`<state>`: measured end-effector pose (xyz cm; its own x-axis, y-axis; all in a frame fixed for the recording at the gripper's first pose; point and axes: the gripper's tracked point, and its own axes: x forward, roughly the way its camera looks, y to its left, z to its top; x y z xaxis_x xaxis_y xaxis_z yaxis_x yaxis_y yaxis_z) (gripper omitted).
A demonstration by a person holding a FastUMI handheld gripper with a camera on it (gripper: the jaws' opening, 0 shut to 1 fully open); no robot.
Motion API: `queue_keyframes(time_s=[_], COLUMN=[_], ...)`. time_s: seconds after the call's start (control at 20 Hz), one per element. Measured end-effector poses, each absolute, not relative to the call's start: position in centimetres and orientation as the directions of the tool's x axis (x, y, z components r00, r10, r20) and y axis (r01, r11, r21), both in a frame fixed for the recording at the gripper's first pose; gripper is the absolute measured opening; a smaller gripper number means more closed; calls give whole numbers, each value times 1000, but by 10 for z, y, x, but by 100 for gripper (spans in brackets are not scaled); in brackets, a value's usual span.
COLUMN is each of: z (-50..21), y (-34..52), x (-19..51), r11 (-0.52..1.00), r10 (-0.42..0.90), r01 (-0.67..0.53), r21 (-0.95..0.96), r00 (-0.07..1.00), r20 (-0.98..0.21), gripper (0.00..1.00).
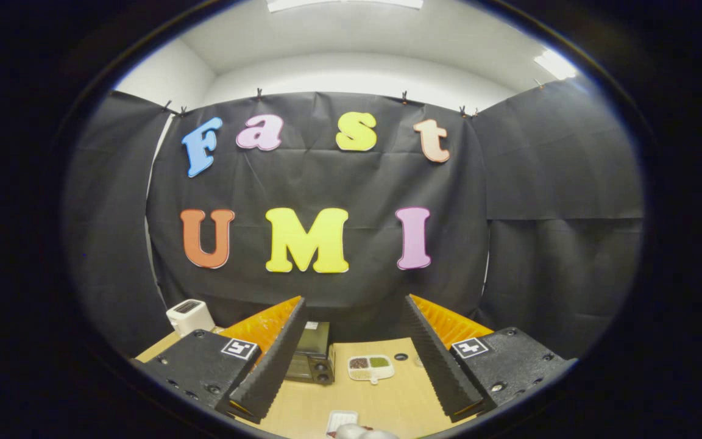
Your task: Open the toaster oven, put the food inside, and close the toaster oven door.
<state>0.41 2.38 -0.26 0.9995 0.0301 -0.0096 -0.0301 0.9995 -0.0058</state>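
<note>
Sitting shut on the wooden surface (387, 396), the small black toaster oven (311, 360) lies ahead, partly behind the left finger of the tool (354, 356), which gapes wide, holding nothing; right of the oven, a white food tray (370, 367).

A pale wooden table (387, 399) takes up the near ground, its bare top running back to the black cloth wall (326, 183) that closes the booth behind and to either side. At the far left of the table stands a white pop-up toaster (189, 316) — small, boxy, with a dark slot on top — close against the cloth. A small dark round thing (401, 356) lies on the tabletop right of centre, too small to tell what it is. Above the cloth the room's white wall (357, 76) and ceiling show, with bright ceiling light panels (553, 64) overhead — one at the far right, another straight above.
</note>
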Motion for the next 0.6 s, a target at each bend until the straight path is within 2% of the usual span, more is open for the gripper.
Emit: queue_keyframes(time_s=[0.3,0.6], z=[-8,-37], y=[51,96], x=[17,61], r11=[999,999], r10=[49,40], r01=[-49,-40], r21=[7,16], r00=[999,998], r20=[-14,-40], gripper=[100,100])
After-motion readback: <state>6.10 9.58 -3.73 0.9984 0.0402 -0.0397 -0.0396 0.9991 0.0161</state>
